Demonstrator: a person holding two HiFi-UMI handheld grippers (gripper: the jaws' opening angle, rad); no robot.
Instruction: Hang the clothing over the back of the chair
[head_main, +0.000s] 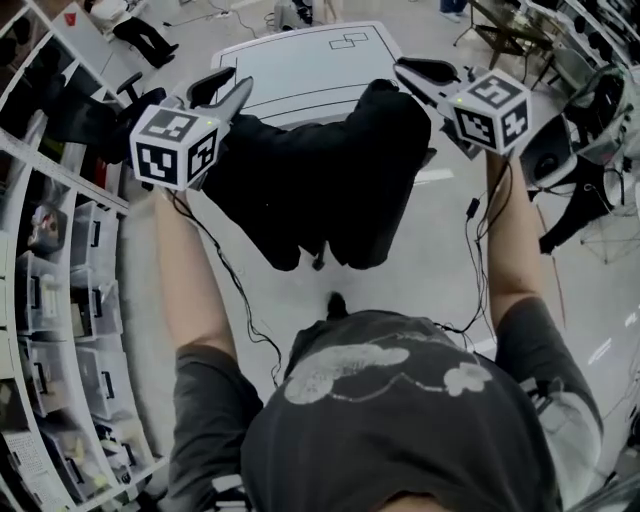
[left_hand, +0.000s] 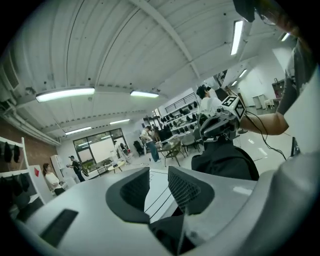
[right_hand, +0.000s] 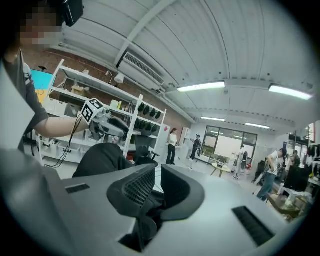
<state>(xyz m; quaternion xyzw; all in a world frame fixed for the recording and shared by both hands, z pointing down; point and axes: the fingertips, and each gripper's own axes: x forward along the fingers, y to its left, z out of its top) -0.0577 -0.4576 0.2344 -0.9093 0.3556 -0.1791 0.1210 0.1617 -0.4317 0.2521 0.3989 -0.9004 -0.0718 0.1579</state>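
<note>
Clothing (head_main: 320, 180), black and bulky, hangs in the air between the two grippers, with a white table (head_main: 300, 55) on its far side. The left gripper (head_main: 228, 92) holds its left end, the cloth caught deep between jaws whose tips stand a little apart. The right gripper (head_main: 420, 82) grips the right end, its jaws almost together on the dark fabric.

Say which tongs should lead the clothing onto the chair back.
Left, probably. Both tongs grip the black clothing, but the left tongs hang nearer the black chair at the shelves; the right tongs are farther from it.
</note>
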